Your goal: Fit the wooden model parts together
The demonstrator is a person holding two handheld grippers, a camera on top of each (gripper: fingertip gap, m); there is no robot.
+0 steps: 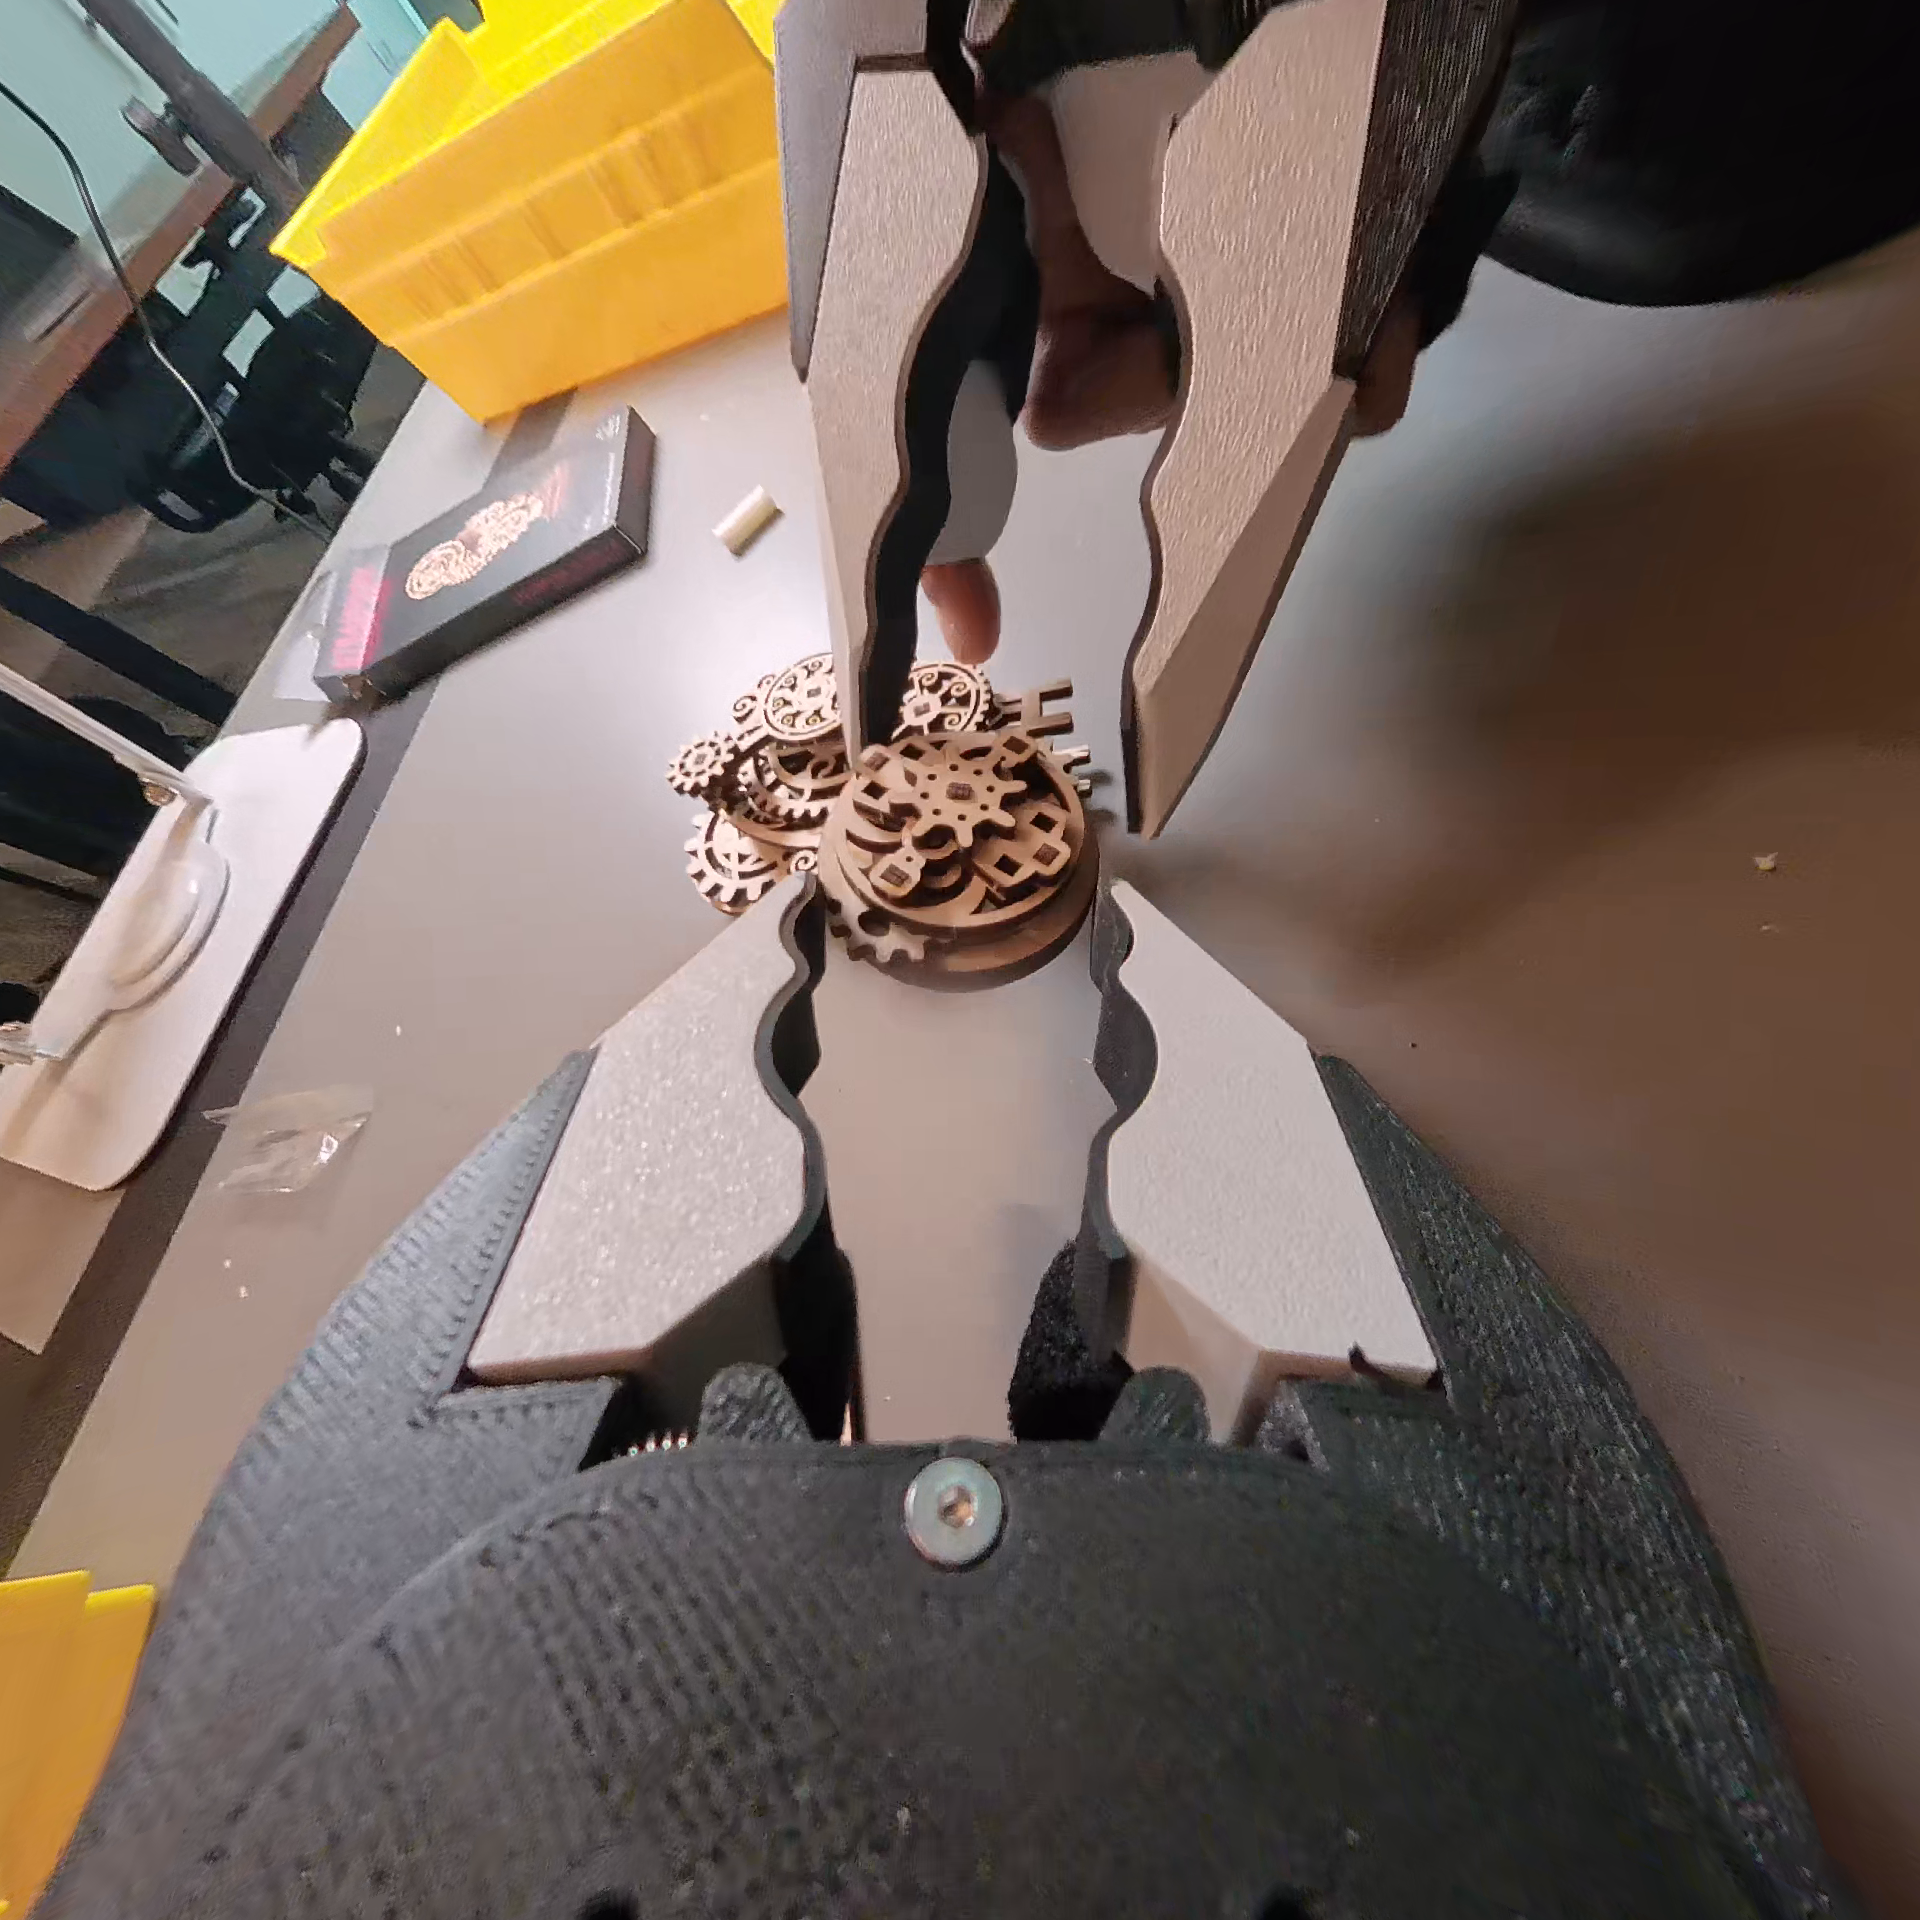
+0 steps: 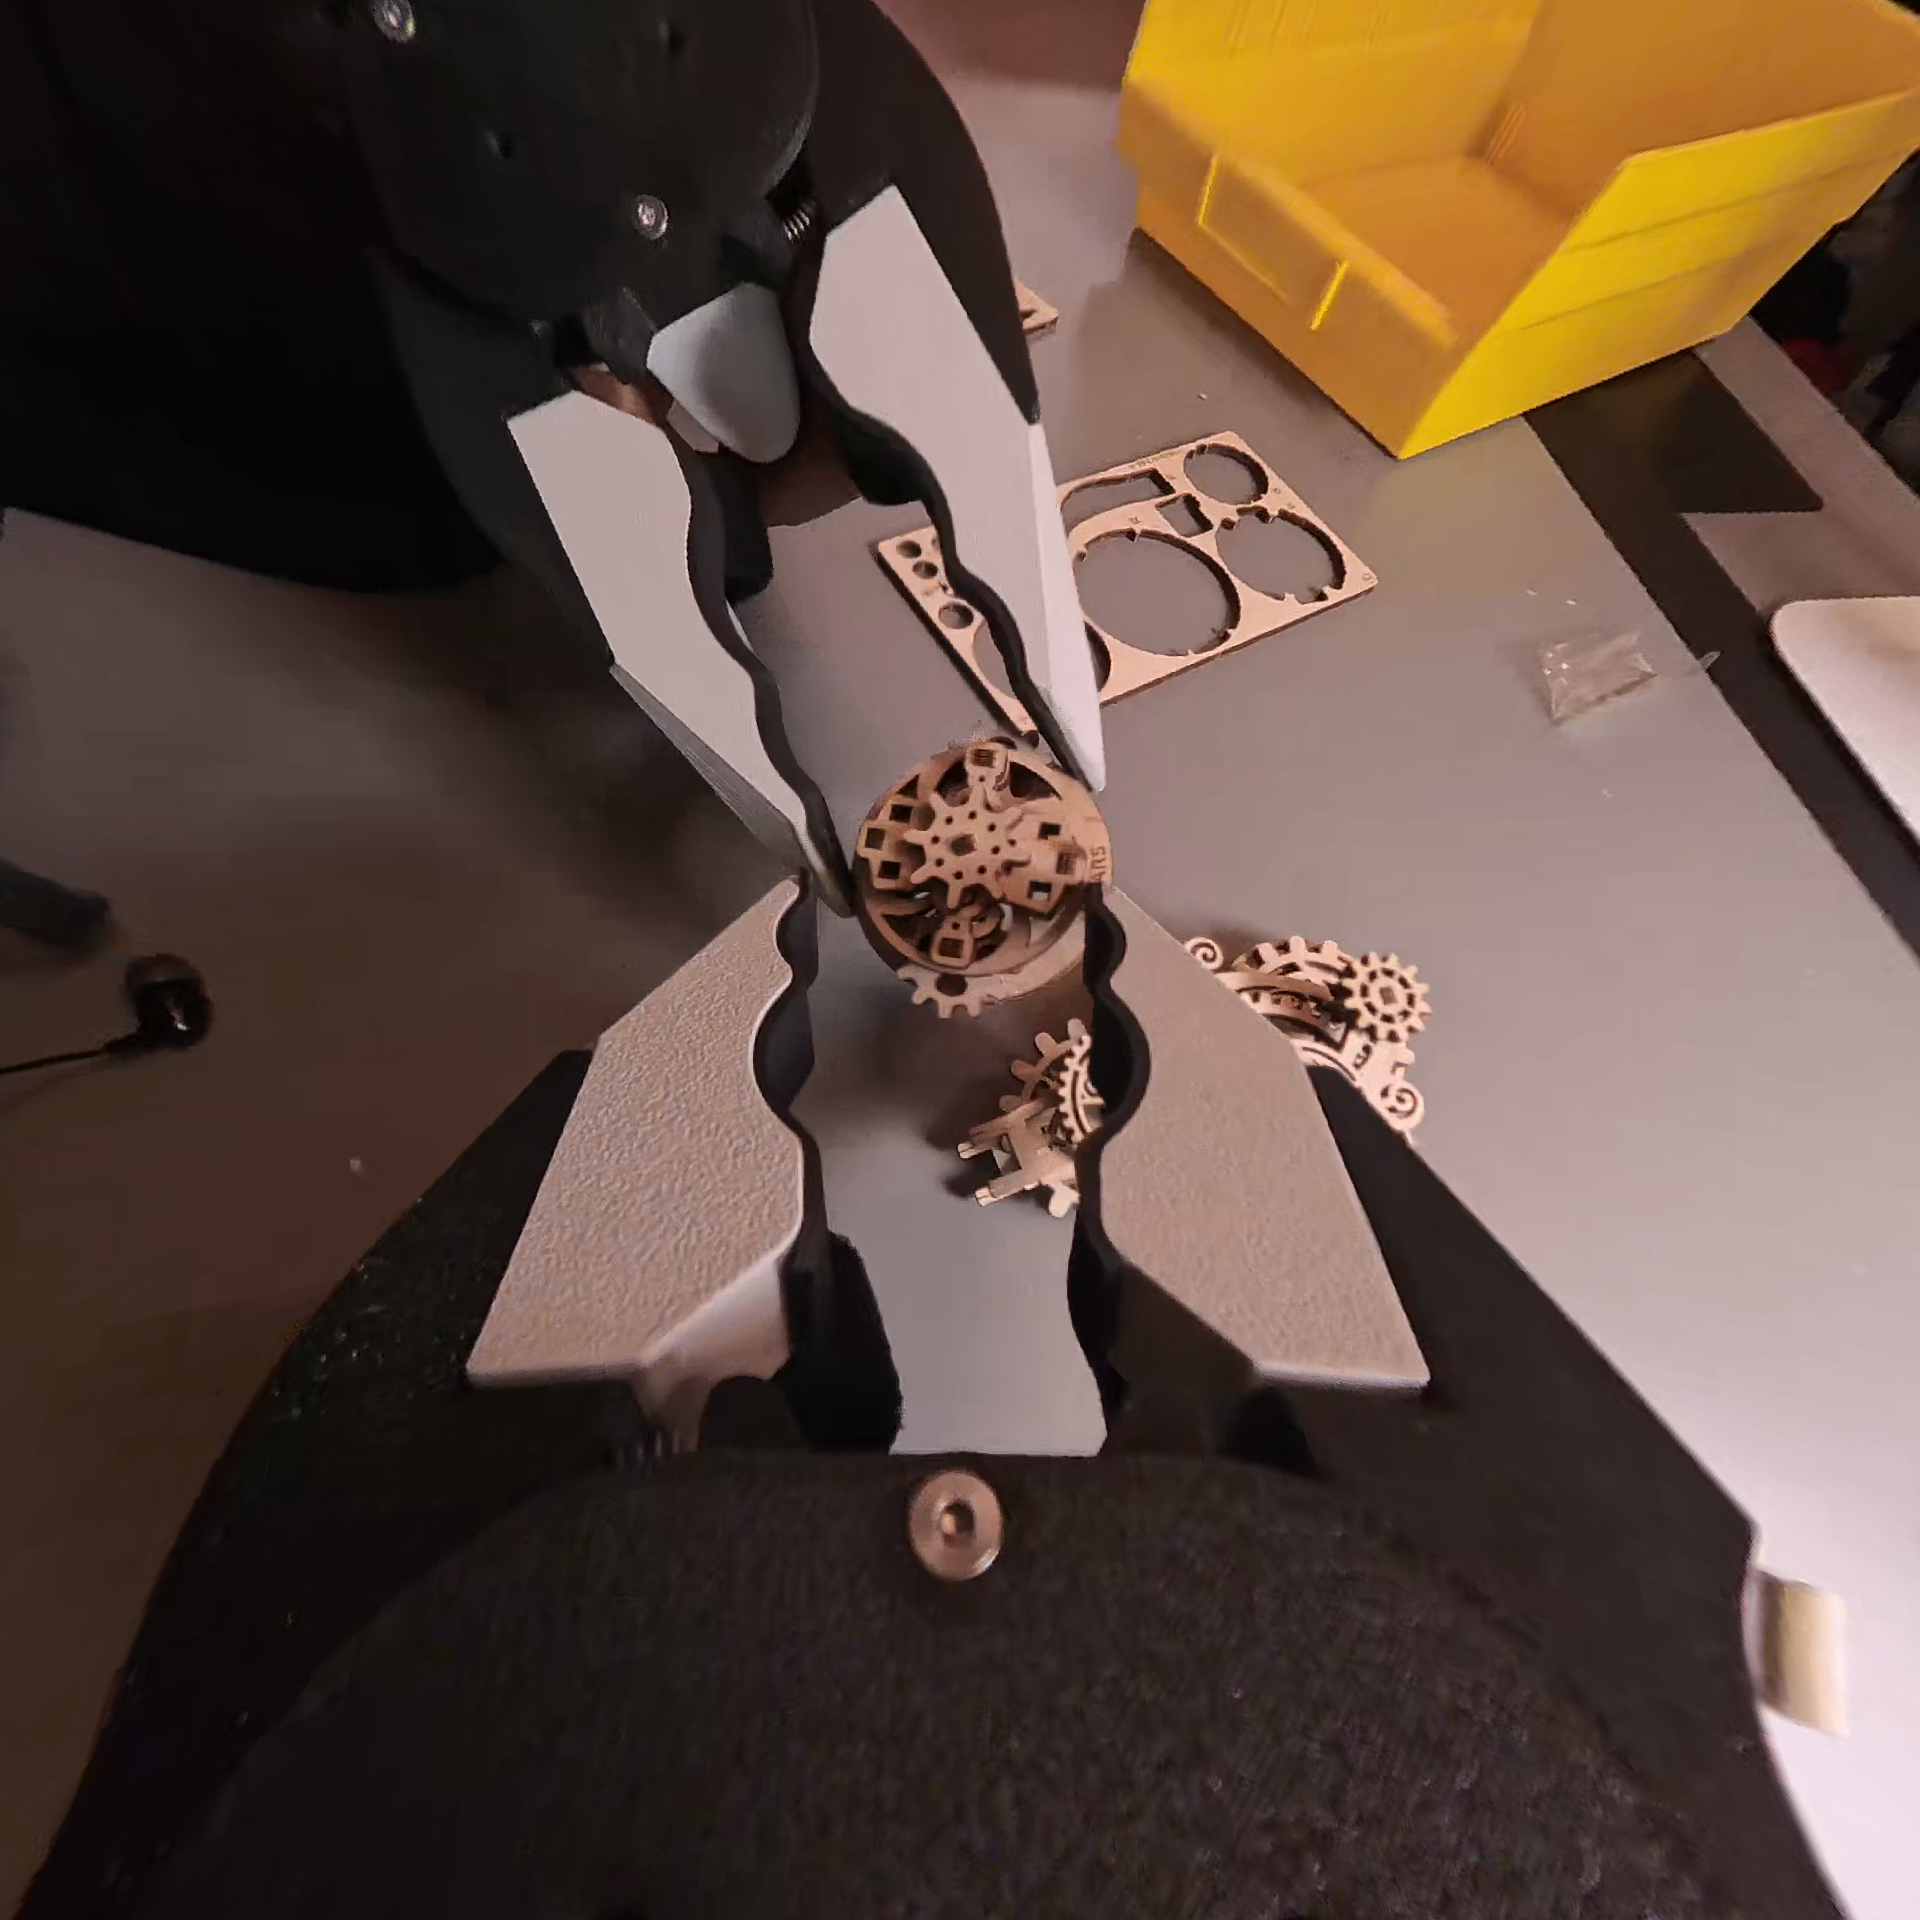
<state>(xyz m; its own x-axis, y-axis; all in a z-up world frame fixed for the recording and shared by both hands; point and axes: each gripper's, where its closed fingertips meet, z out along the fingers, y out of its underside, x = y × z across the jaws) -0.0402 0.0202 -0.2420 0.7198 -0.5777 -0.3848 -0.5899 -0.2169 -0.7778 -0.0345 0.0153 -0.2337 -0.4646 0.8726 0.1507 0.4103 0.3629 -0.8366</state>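
One round wooden gear model point(image 1: 961, 862), layered openwork.

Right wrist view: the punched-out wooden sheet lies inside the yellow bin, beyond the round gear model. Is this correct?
Not quite. The punched-out wooden sheet is not inside the yellow bin. It lies flat on the grey table near the bin, beyond the round gear model. The right wrist view shows this.

loose gears point(image 1: 774, 790) crowd round model point(image 1: 961, 873); table point(image 1: 1507, 1039) opposite bare
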